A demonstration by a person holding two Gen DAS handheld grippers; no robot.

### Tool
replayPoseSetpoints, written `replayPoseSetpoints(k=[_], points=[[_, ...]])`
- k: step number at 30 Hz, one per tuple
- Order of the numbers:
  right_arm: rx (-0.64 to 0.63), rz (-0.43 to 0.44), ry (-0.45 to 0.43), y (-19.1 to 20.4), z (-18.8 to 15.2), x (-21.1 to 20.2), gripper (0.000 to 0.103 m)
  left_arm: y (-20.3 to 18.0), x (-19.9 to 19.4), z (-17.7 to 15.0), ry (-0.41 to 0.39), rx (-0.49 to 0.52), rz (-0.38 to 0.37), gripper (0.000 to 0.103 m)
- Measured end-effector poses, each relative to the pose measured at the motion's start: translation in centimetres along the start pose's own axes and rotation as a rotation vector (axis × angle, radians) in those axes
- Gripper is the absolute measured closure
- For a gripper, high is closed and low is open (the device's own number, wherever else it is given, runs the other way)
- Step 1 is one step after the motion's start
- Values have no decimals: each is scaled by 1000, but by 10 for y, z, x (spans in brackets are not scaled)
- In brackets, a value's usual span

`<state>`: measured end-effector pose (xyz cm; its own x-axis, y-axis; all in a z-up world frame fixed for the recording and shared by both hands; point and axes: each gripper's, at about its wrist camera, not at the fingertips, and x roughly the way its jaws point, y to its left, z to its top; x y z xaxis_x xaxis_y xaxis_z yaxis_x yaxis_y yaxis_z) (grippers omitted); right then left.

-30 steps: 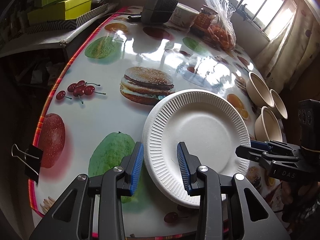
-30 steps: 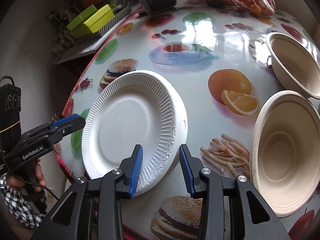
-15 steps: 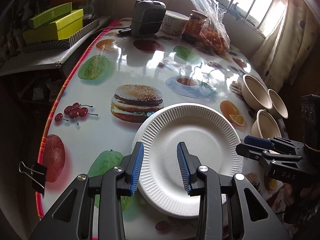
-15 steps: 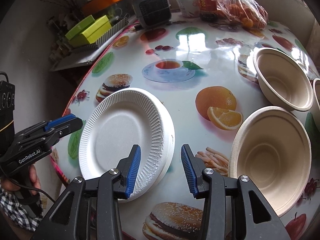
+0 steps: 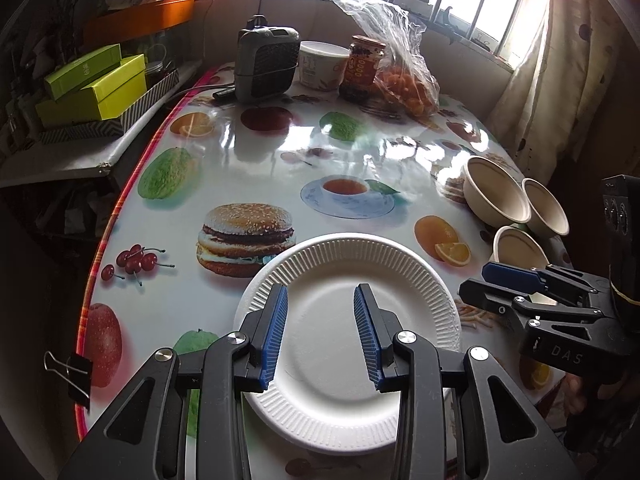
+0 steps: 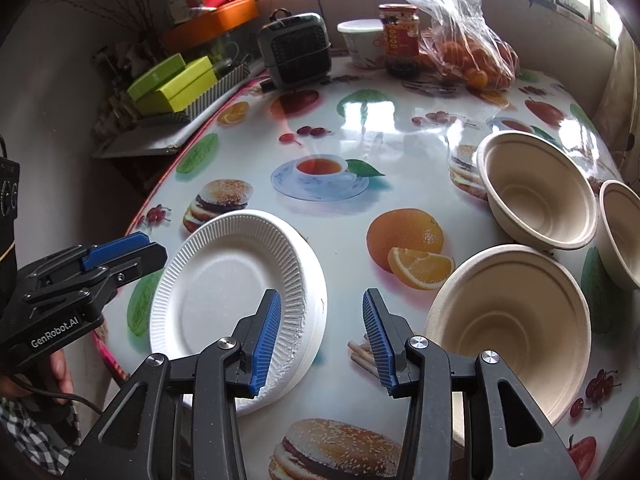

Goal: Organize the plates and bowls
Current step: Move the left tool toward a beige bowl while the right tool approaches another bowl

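We hold both tools over the counter (image 5: 256,152), neither gripping anything. The left tool (image 5: 320,332) hangs with its jaws parted above the white paper plates (image 5: 352,280), stacked flat just under and ahead of it. The right tool (image 6: 320,336), jaws apart and empty, hovers between that stack and the nearest bowl (image 6: 516,320); two more bowls (image 6: 536,192) sit beyond it, probably awaiting nesting.

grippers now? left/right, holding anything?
Left gripper: open, empty, above the plates.
Right gripper: open, empty, between plates and bowl.
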<state>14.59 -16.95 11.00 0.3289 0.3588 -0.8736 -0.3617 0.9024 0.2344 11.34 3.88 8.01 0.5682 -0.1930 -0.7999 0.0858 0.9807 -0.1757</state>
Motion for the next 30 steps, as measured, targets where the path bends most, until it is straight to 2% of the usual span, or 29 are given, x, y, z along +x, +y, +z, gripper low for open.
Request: replayPoseSetpoints(k=[9, 16, 23, 30], points=[[28, -60, -89, -25, -4, -30, 58, -36, 7, 11, 0, 40, -74, 67], [69, -126, -142, -61, -12, -55, 57, -78, 20, 17, 27, 86, -146, 67], [120, -174, -170, -101, -25, -74, 57, -115, 33, 20, 54, 118, -173, 67], [178, -194, -179, -136, -40, -81, 57, -141, 50, 19, 91, 106, -205, 67]])
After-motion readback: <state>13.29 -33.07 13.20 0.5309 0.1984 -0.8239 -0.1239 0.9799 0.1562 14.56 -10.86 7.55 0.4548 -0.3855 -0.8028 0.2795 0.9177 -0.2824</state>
